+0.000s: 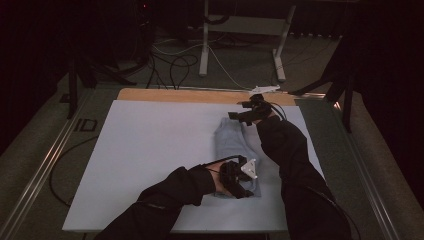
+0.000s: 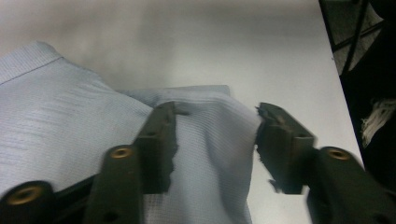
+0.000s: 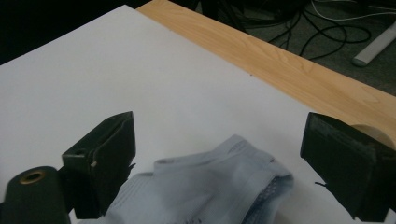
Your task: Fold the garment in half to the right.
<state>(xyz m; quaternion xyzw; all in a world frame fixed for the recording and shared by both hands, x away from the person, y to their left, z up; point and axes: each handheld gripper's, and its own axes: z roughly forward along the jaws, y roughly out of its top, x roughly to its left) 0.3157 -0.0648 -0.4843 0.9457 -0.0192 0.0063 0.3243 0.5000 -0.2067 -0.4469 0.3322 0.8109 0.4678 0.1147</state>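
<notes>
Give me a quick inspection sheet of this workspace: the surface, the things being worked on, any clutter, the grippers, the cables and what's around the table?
Surface: white sheet over a wooden table; wood shows along the far edge.
Job's things: one light blue garment, folded into a narrow strip right of centre.
Clutter: nothing seen on the sheet.
Grippers: left gripper at the garment's near end, jaws open with a raised fold of cloth between them; right gripper at the far end, jaws open over the cloth's edge.
Cables: a cable runs along each sleeve; loose cables lie on the floor beyond the table.
Surroundings: dim room, white desk frame behind, metal rail on the left.
</notes>
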